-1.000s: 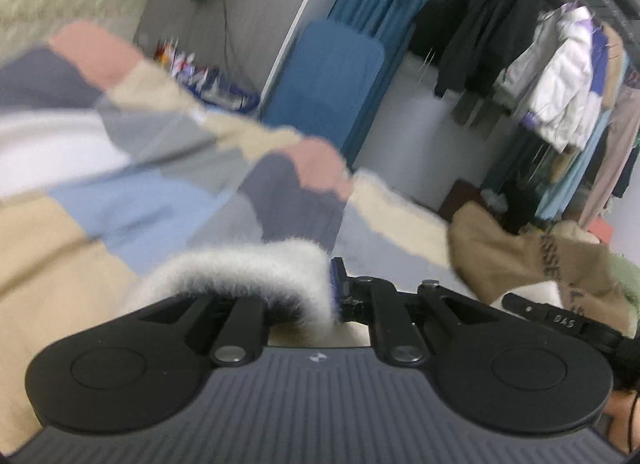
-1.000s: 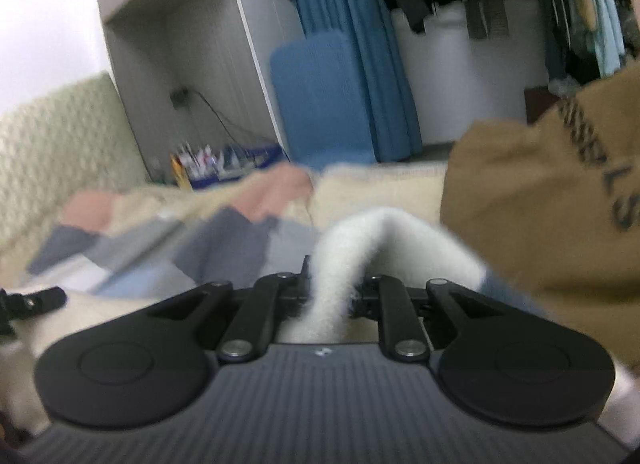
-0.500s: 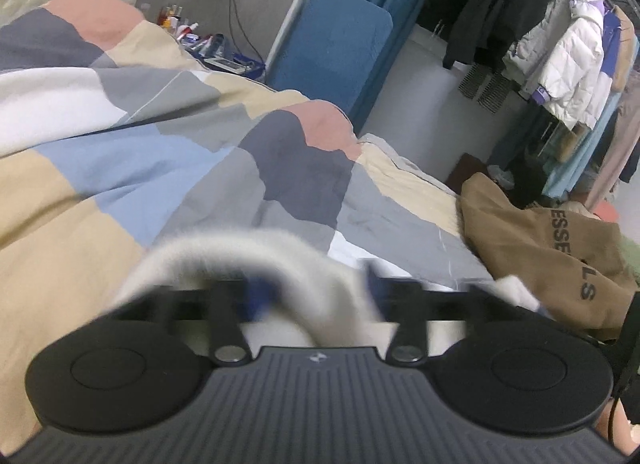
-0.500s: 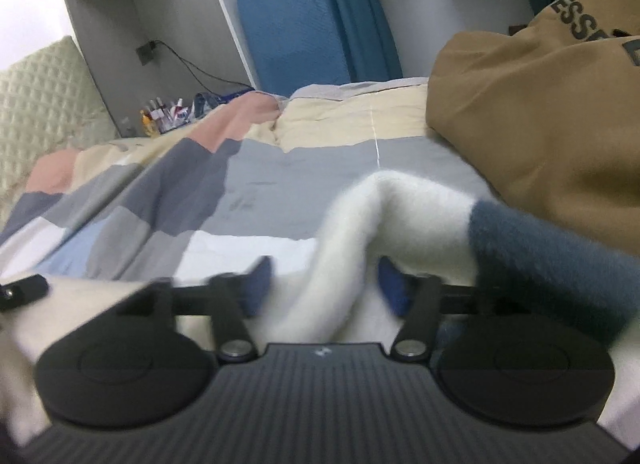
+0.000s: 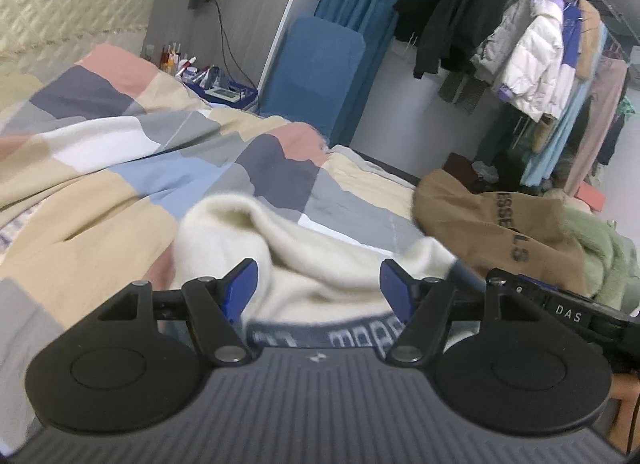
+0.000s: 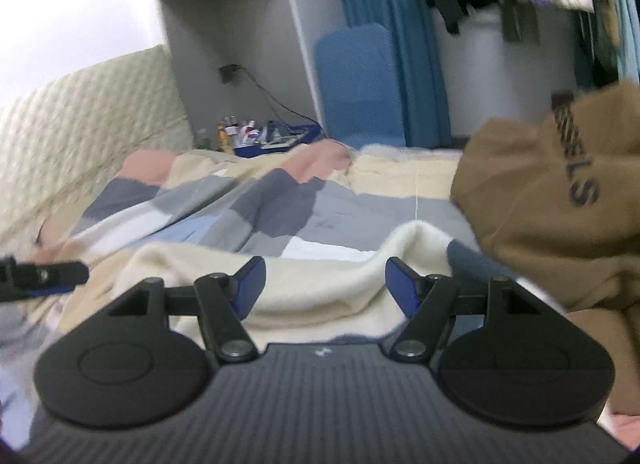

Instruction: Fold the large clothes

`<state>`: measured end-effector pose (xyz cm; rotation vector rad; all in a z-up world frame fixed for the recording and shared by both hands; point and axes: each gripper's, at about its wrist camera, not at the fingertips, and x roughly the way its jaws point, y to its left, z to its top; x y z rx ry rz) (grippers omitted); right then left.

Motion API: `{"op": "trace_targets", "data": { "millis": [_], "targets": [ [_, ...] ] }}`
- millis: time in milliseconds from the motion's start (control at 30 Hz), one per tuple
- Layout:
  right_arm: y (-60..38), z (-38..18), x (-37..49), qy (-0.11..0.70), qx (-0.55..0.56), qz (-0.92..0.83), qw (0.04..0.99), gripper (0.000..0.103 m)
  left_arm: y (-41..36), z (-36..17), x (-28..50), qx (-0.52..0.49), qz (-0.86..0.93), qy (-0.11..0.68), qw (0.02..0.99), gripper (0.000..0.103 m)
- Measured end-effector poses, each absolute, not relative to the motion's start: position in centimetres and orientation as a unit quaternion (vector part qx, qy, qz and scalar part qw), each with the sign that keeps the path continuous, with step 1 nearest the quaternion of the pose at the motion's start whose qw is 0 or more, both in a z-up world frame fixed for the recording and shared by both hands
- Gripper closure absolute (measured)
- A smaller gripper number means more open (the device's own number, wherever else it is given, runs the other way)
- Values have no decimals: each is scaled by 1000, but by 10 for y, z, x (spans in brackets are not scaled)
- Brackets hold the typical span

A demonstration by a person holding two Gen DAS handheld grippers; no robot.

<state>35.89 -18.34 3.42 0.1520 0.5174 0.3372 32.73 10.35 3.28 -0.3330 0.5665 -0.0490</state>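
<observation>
A fluffy cream sweater [image 5: 320,264] with a dark blue lettered band lies on the patchwork bed cover [image 5: 140,168]. It also shows in the right wrist view [image 6: 320,284], with a blue cuff at its right. My left gripper [image 5: 318,288] is open, its blue pads spread over the sweater's edge. My right gripper [image 6: 325,284] is open too, just above the sweater. The tip of the left gripper shows at the left of the right wrist view [image 6: 40,274].
A brown hoodie [image 5: 500,224] with dark lettering lies heaped at the right, also large in the right wrist view [image 6: 560,204]. A green fleece [image 5: 600,256] lies beside it. A clothes rack with coats [image 5: 540,44] and a blue chair [image 5: 320,72] stand beyond the bed.
Both grippers were shut on the cream sweater a second ago; both have opened and let it drop onto the bed cover.
</observation>
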Motion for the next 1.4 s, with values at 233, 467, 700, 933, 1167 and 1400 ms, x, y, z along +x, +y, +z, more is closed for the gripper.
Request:
{"op": "trace_targets", "data": {
  "millis": [233,467,700,933,1167,1400],
  "targets": [
    [-192,66,270,244,56,190,949,34,80,51,227,-148,-19,269,952,31],
    [-203,67,197,247,59,205,945,34,74,28,146,-168,-15,269,948,31],
    [-212,48,156,257,43,198,945,33,69,-16,113,-168,3,294,941,31],
    [-234,20,144,277,35,156,947,33,70,-42,112,-149,22,305,941,31],
    [-270,-4,160,331,94,75,936,18,91,-49,111,-198,32,297,934,28],
    [-312,-22,161,351,190,-10,917,17,101,-61,120,-227,43,311,922,27]
  ]
}}
